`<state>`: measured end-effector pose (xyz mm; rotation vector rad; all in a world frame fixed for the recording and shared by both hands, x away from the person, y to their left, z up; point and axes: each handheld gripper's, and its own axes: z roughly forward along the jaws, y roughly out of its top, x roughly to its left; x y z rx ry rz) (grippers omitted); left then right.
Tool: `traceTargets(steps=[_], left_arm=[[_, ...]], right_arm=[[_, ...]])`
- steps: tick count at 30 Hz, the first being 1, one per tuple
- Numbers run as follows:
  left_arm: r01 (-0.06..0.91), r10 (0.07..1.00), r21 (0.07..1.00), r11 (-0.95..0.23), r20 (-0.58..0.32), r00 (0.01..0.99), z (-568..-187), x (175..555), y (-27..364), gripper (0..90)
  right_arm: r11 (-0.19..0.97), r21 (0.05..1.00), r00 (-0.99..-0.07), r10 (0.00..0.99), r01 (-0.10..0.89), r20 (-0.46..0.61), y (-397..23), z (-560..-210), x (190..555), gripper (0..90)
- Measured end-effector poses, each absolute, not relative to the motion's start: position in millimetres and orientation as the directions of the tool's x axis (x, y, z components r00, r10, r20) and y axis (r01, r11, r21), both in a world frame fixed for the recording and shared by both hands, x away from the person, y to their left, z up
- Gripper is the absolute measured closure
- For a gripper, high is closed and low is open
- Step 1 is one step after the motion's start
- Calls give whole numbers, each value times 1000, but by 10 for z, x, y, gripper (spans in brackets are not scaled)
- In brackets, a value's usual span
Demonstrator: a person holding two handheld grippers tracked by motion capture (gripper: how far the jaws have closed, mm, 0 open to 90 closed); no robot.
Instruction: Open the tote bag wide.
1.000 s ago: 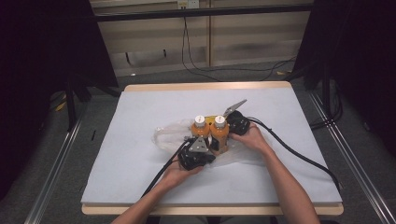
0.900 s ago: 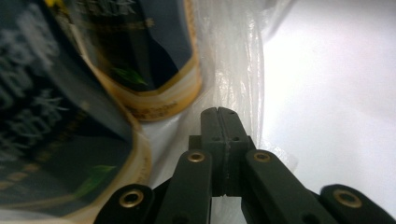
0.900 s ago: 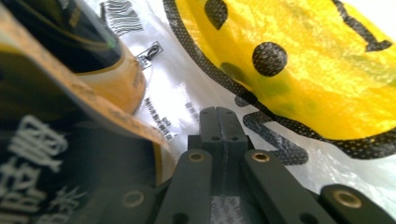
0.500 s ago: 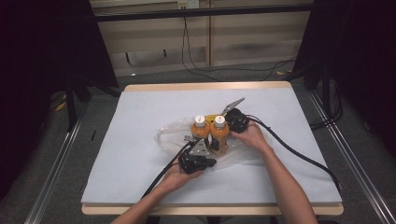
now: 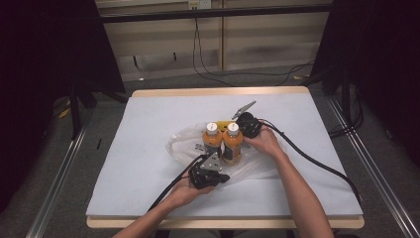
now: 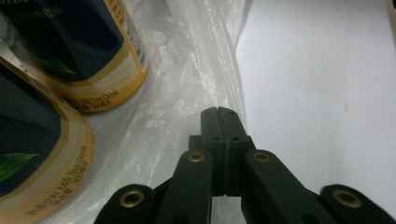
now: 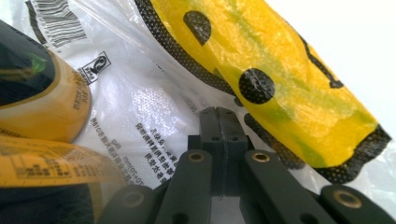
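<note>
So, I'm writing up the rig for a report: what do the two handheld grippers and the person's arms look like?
Both grippers are black. The left gripper carries a grey three-cornered plate on top; the right gripper has one too. Each has two flat black jaws on linkage arms with brass-coloured pivot pins, and trails a thick black cable. The forearms are bare, no sleeves visible.
</note>
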<state>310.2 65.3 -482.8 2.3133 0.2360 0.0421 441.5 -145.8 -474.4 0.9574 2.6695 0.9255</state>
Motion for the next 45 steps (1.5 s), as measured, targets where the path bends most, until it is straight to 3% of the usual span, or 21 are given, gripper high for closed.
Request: traceTargets(steps=[13,45], left_arm=[[133,134,721,-680,-57,989,-4810,3041,691,900],[121,70,720,-683,-101,992,-4806,2927,700,900]], right_arm=[[610,570,-758,651,550,35,-1412,-4716,4566,900],[496,623,-630,777,605,-7,-1436,-4787,4994,900]])
